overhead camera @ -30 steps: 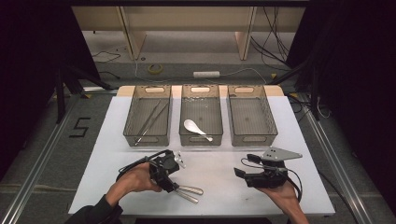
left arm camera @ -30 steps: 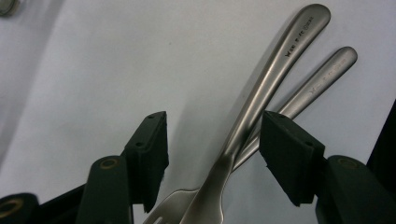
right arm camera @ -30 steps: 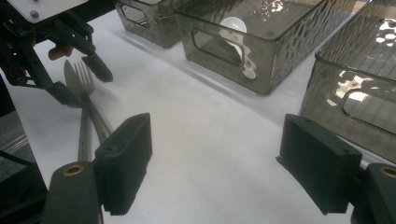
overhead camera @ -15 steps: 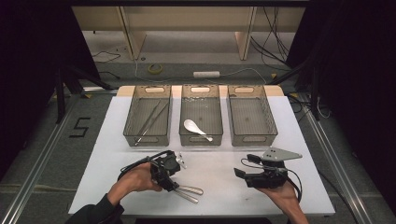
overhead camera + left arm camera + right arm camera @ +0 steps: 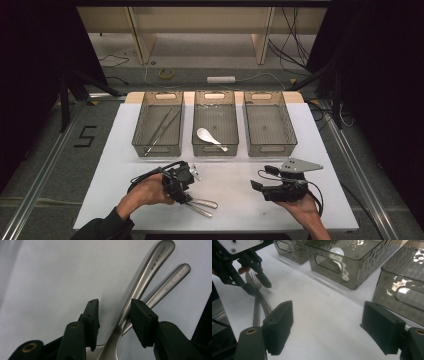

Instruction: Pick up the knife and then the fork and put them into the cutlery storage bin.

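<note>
A "5" (image 5: 86, 136) is marked on the floor; engravings on both utensil handles (image 5: 160, 253) are illegible.

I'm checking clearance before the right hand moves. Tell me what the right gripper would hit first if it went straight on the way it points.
The right gripper points across bare white table. The first thing in line looks like the middle bin holding the white spoon, though depth is uncertain.
</note>
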Demonstrator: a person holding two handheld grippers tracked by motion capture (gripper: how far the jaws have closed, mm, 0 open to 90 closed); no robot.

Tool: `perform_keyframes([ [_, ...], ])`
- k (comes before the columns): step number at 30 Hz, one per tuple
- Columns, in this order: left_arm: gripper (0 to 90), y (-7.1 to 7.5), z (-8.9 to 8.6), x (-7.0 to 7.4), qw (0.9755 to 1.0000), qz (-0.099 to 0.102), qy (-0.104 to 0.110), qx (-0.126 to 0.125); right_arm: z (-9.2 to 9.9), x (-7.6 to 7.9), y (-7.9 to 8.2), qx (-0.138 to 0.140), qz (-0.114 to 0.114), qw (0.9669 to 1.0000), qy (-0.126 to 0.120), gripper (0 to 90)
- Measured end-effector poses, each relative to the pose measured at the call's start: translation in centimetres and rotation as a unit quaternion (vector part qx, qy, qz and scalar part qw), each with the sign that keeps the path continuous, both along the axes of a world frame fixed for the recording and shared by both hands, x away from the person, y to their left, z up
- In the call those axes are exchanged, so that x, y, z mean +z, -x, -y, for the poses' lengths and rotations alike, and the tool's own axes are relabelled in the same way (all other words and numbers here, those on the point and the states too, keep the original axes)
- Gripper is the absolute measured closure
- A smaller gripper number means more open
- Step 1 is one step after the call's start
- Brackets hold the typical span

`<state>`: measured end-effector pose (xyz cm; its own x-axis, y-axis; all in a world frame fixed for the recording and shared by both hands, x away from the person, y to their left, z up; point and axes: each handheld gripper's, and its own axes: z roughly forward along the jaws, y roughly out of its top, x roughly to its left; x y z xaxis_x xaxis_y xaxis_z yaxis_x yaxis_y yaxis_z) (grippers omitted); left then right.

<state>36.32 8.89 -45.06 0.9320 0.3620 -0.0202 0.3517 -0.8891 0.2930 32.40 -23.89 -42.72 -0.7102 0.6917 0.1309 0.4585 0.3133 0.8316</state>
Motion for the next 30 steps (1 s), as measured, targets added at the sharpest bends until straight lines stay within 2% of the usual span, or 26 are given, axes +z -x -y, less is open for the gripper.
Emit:
perform_keyframes([
  [7, 59.8, 0.3, 0.4, -0.3, 0.9998, -0.008, -0.010, -0.015, 0.0, 0.1, 0.0, -0.002, 0.001, 1.0000, 0.000, 26.2],
  [12, 65.7, 0.3, 0.7, -0.3, 0.9994, -0.015, -0.015, -0.027, -0.1, 0.1, 0.0, -0.001, 0.001, 1.0000, 0.000, 26.3],
  [24, 69.1, 0.3, 1.3, -0.6, 0.9991, -0.017, -0.027, -0.027, -0.1, 0.1, 0.1, -0.001, 0.002, 1.0000, 0.002, 26.5],
  [25, 67.6, 0.5, 1.5, -1.0, 0.9983, -0.015, -0.044, -0.034, -0.1, 0.1, 0.1, -0.001, 0.002, 1.0000, 0.002, 26.4],
  [30, 68.3, 0.5, 1.5, -0.9, 0.9982, -0.012, -0.046, -0.035, 0.0, 0.2, 0.1, -0.002, 0.003, 1.0000, 0.001, 26.6],
])
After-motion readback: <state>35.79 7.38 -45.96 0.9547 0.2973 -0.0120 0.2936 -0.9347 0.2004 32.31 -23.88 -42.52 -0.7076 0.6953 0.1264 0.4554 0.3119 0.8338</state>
